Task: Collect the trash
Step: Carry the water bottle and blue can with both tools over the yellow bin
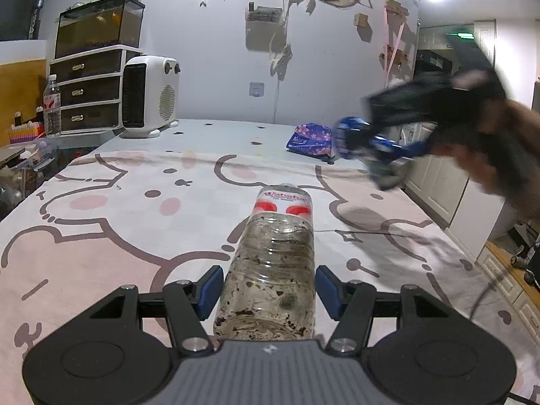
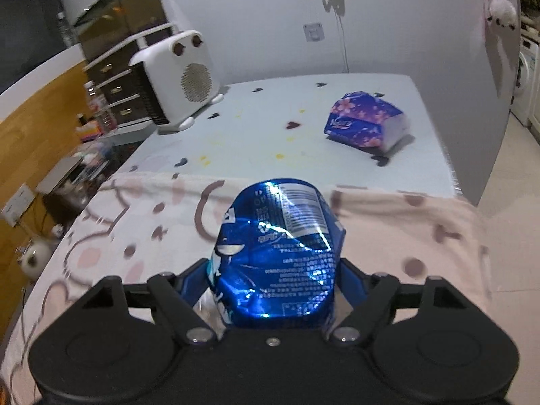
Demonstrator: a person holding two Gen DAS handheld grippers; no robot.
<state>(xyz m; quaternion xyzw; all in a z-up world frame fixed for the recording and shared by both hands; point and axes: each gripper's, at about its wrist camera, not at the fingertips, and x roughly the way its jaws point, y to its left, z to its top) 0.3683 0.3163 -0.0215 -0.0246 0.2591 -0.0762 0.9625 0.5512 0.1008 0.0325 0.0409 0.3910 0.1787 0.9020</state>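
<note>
Left tongs (image 1: 268, 290): pinched on a clear plastic bottle (image 1: 270, 270), the blue pads pressed against its sides near the base; the bottle is pointed away along the fingers and appears to be carried above the table (image 1: 135, 202) rather than laid on it.
Bottle: dirty inside, dark specks stuck to the wall; a red and white label is seen near its far end; the cap end is foreshortened and cannot be made out.
Right tongs (image 2: 275, 280): closed on a crumpled blue can (image 2: 276, 253), its dented sides held between the fingers; the pads are largely hidden behind the can.
Hold, judged: both pieces of trash seem to be lifted clear so that they can be carried off to a bin; no bin is shown in either view.
Right tongs from the left wrist view: blurred over the right edge of the table (image 1: 357, 141); the can and the hand are smeared.
Table: covered with a cartoon-print cloth on the near part, pale blue beyond.
Far right corner: a purple tissue pack (image 2: 366, 121) is left lying.
Far left corner: a white fan heater (image 2: 175, 77) is stood there.
Table edges: blurred in the right wrist view.
</note>
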